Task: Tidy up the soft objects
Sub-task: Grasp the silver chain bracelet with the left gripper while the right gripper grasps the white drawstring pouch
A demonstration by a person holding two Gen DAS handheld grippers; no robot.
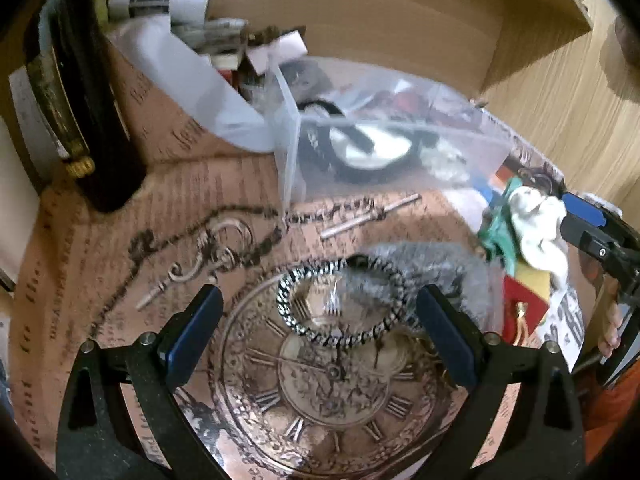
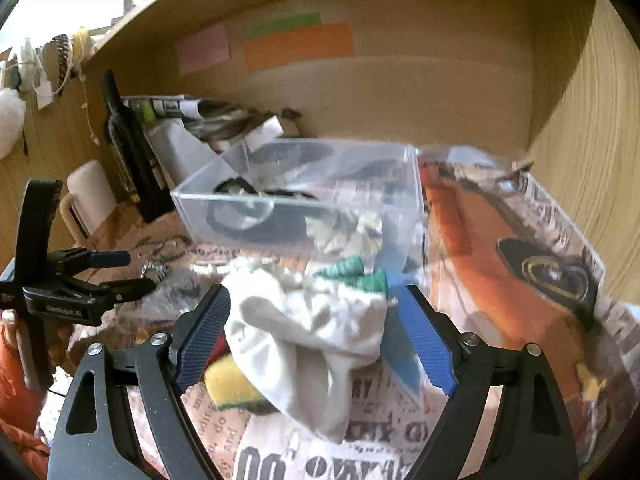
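The worktop [image 2: 520, 248] carries a clear box [image 2: 304, 188] at 12 o'clock from the right claw [image 2: 316, 336], whose gaping jaws flank a limp, light white sock [image 2: 304, 328]; best pinched at its bunched middle. The left claw [image 1: 320, 332], also spread, holds nothing over a bracelet [image 1: 340, 304].

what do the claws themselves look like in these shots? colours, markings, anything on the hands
Both match: the left claw and right claw have matte black forked arms with triangular cut-outs, silver pivot screws and ribbed blue pads. Seen side-on from the right wrist camera, the left one carries small white lettering, too blurred to read. Orange fabric, possibly a sleeve, shows beside it. No cables visible.
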